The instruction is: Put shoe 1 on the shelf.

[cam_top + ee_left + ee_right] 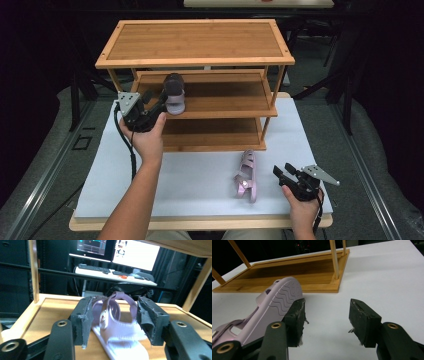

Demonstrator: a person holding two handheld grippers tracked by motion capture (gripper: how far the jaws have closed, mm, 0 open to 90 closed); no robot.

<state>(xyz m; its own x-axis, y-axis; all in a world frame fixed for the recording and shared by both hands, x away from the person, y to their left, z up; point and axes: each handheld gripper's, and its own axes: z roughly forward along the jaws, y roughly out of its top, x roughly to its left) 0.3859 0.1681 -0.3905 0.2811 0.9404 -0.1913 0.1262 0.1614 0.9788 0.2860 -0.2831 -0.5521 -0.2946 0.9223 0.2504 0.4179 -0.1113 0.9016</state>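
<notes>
A wooden three-tier shoe rack [195,60] is seen standing on the white surface [200,170], and a pair of lilac sandals is being handled. The left tongs [167,97] are reached into the middle shelf [220,97], where one sandal [117,325] rests on the board near the shelf's left end; in the left gripper view the jaws are seen spread wide on either side of its straps, with clear gaps at both sides, so nothing is held. The step in hand is judged to be the release of this sandal on the shelf, and it is done well if the tongs are drawn straight back along the shelf, level, so that neither pad catches the ankle strap and drags the sandal off the front edge. Room above is limited by the top shelf and at the left by the rack's upright post [33,270], so the withdrawal is best kept low and central. The second sandal [246,176] lies on its side on the surface in front of the rack, sole turned toward the right tongs [281,171], which are held wide open and empty just beside it. Open surface lies all round that sandal, with the surface's near edge [200,220] close behind the right hand [300,205].
</notes>
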